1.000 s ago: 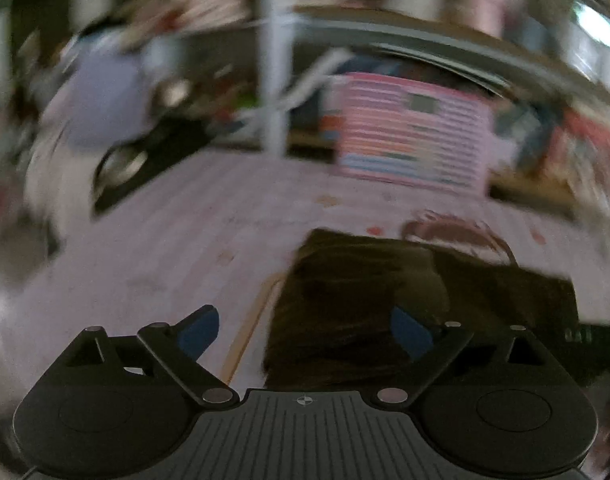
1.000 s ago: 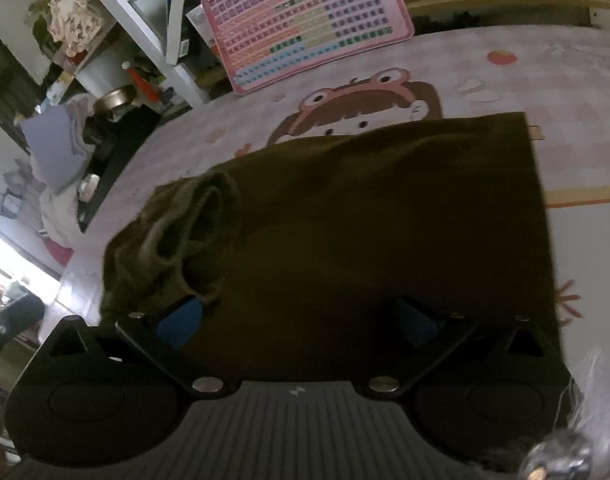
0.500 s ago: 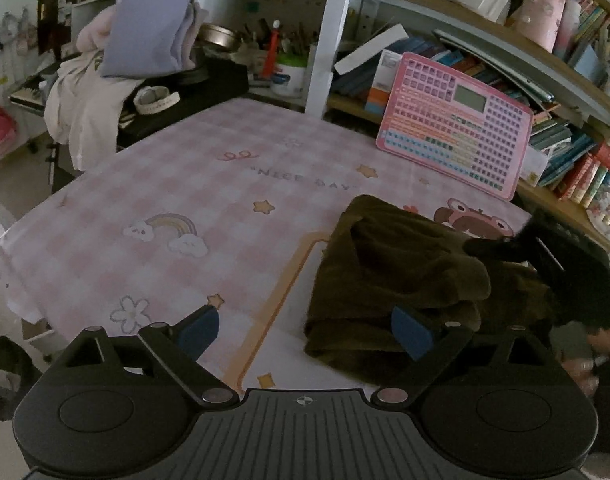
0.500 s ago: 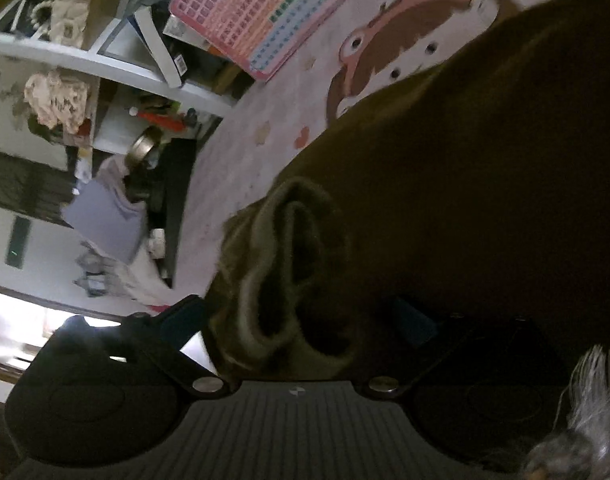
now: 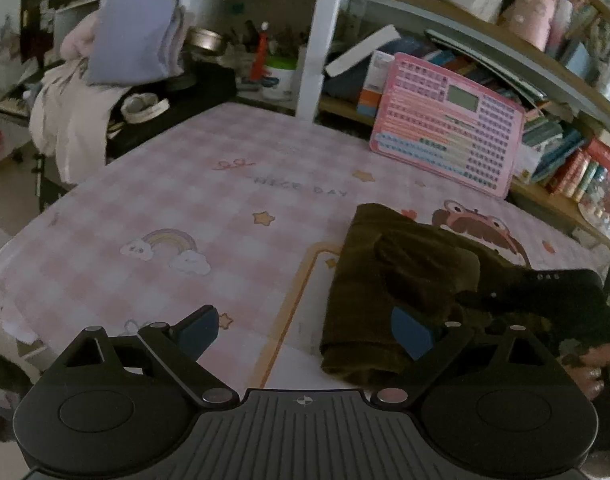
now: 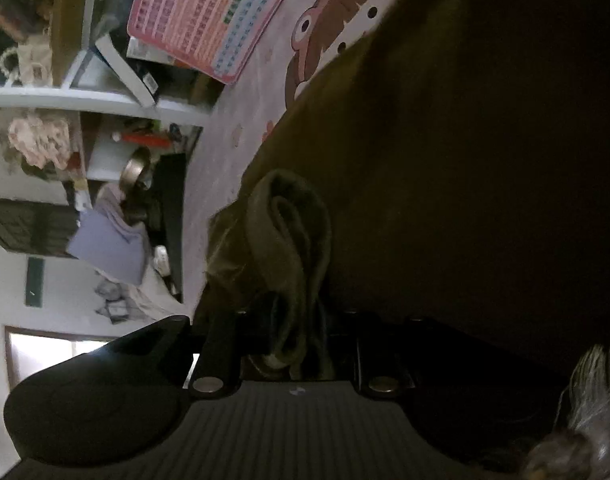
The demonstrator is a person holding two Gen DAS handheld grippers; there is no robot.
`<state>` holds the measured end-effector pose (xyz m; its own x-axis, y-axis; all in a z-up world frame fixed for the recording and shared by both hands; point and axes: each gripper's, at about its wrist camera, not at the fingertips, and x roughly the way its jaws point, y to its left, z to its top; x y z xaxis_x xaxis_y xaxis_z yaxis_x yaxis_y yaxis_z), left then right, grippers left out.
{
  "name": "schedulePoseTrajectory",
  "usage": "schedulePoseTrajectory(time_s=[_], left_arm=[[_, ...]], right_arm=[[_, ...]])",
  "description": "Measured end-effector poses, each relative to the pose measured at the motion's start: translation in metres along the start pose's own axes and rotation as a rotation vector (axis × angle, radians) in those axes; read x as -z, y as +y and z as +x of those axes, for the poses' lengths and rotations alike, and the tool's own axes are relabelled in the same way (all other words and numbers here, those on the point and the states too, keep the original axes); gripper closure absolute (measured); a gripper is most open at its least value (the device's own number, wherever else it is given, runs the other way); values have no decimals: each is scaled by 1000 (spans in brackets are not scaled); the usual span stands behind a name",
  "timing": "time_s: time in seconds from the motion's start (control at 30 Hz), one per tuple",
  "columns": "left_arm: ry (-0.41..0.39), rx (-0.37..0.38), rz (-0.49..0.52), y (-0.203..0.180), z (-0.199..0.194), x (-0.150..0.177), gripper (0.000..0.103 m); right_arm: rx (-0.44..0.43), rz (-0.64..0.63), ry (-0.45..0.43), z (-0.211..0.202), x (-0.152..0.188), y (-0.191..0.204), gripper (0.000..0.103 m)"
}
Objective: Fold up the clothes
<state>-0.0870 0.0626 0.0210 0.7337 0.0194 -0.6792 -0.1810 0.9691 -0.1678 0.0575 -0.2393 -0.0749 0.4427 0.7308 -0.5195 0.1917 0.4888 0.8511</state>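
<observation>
A dark olive-brown garment (image 5: 401,280) lies folded on the pink checked tablecloth (image 5: 193,208), right of centre in the left wrist view. My left gripper (image 5: 305,326) is open and empty, held above the table's near edge, its right finger over the garment's near corner. My right gripper (image 6: 293,332) is shut on a bunched fold of the garment (image 6: 289,232), with the rest of the cloth (image 6: 465,160) filling the view behind it. The right gripper's black body (image 5: 561,292) shows at the garment's right side.
A pink toy keyboard (image 5: 449,140) leans against the shelves (image 5: 425,28) at the table's far edge. A chair with pink and lilac clothes (image 5: 117,64) stands at the far left. A cartoon figure (image 5: 477,228) is printed on the cloth by the garment.
My right gripper has closed on the garment's bunched fold and rolled sideways. My left gripper has drawn back from the garment, staying open.
</observation>
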Motion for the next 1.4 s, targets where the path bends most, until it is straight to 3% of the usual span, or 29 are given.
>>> schedulePoseTrajectory(time_s=[0.17,0.6,0.77,1.07,1.4], left_arm=[[0,12,18,-9,2,1,8],[13,89,68,-65,3,18,8],[25,71,114,-94,4,32,8],[51,76,135,-127,0,58,8],[44,43,181,-121,-15,61,8]], right_arm=[[47,-137,-24,-20,11,11,61],[159,-471,-81,-90,50,24,46],[276,-554,-159,-125,61,10,33],[407,-582,-225,-168,75,-13,28],[486,-574,-279,-185,97,-10,21]])
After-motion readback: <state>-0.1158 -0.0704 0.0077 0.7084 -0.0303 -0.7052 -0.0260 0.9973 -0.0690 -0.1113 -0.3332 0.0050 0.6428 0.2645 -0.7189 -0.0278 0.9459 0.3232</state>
